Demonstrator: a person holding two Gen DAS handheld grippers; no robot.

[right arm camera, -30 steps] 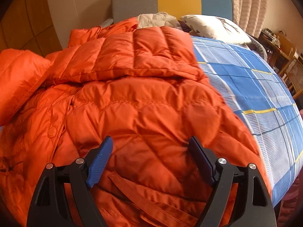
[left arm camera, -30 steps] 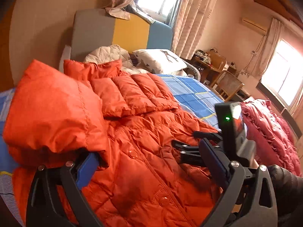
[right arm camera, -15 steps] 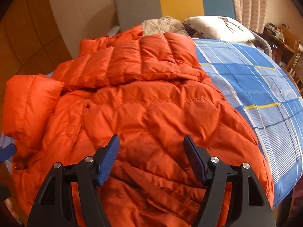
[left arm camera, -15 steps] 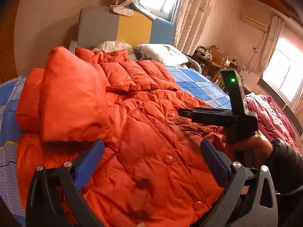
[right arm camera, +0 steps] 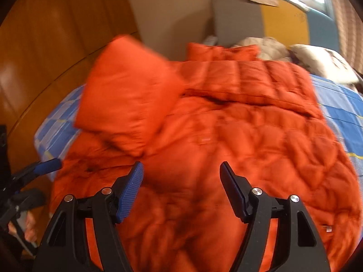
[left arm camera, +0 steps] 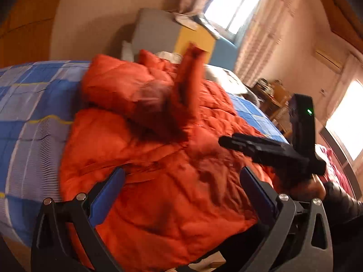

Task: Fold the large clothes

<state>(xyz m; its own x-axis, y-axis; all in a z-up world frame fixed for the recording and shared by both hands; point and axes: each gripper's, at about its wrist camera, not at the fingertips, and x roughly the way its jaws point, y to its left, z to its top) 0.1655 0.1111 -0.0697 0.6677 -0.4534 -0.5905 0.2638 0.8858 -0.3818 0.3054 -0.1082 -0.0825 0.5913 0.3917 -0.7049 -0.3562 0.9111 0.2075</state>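
Since the earlier frames the sleeve (right arm camera: 127,95) had dropped free of the left gripper (left arm camera: 181,195) and lay folded across the chest of the orange down jacket (right arm camera: 238,149), while both tools had pulled back toward the hem. The jacket lay spread front-up on the blue checked bedspread (left arm camera: 29,117), collar toward the headboard (right arm camera: 261,20). It looked light, puffy and slick-shelled, likely to spring open again, so a pinch on a seamed edge such as the hem or cuff seemed the surest hold. The left gripper's fingers stood wide apart over the lower front, holding nothing; the right gripper (right arm camera: 181,176) likewise hung spread and empty above the hem. The left view alone showed the right gripper from the side and the pink bedding (left arm camera: 335,163) beyond it; the right view alone showed the pillow (right arm camera: 322,63) and the wooden wall panel (right arm camera: 56,56).
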